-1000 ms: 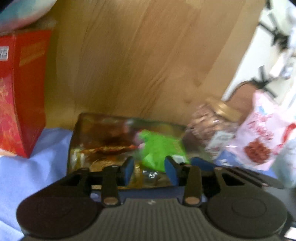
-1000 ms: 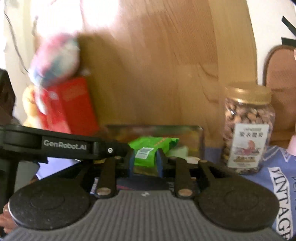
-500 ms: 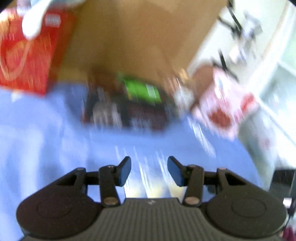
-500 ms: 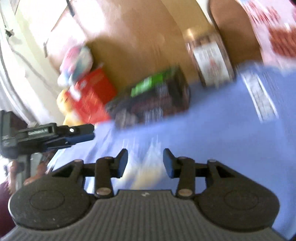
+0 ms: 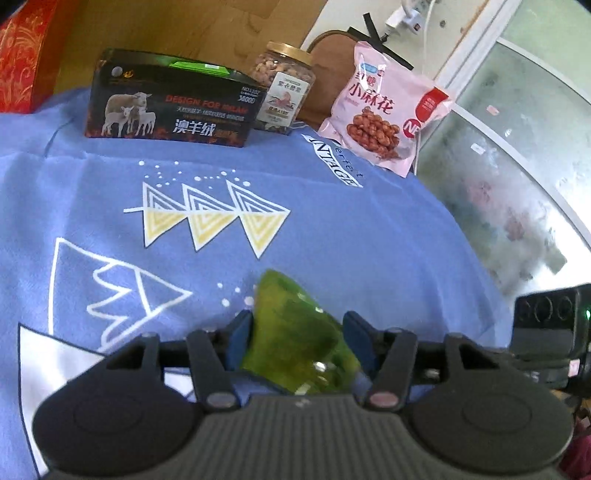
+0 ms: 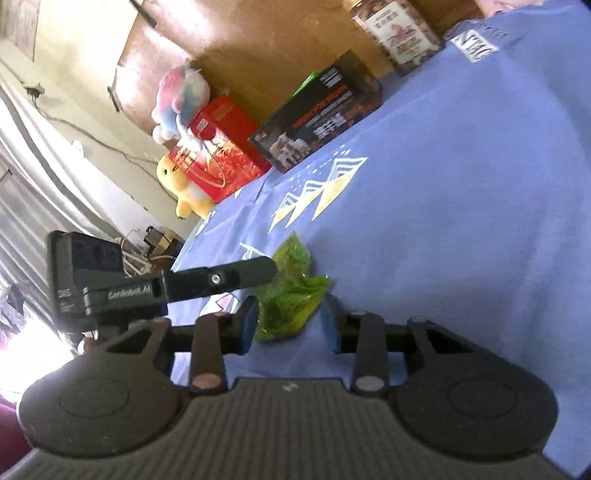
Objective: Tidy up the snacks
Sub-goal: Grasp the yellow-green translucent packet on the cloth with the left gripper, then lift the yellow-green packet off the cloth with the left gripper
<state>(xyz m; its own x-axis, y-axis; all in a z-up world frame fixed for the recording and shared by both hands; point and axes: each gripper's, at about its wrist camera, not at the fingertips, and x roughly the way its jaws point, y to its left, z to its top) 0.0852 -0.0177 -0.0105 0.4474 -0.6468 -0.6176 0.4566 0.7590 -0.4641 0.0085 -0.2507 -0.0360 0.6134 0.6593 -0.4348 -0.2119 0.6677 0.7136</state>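
A green snack packet (image 5: 295, 332) lies on the blue printed cloth (image 5: 332, 229) at the near edge. My left gripper (image 5: 301, 332) is open with the packet between its fingers. My right gripper (image 6: 291, 321) is open around the same green packet (image 6: 291, 291) from the other side. The left gripper's body (image 6: 147, 288) shows in the right wrist view. A black open box (image 5: 170, 103) with sheep on its side holds another green packet (image 5: 197, 67) at the back of the cloth.
A nut jar (image 5: 282, 92) and a pink snack bag (image 5: 384, 110) stand right of the box. A red box (image 6: 218, 147) with plush toys (image 6: 181, 96) sits left of it. A wooden panel (image 5: 184, 26) backs them. A glass door (image 5: 517, 184) is on the right.
Both grippers pulled back from the black box to the near edge of the cloth. Each now has a green packet on the cloth between its open fingers.
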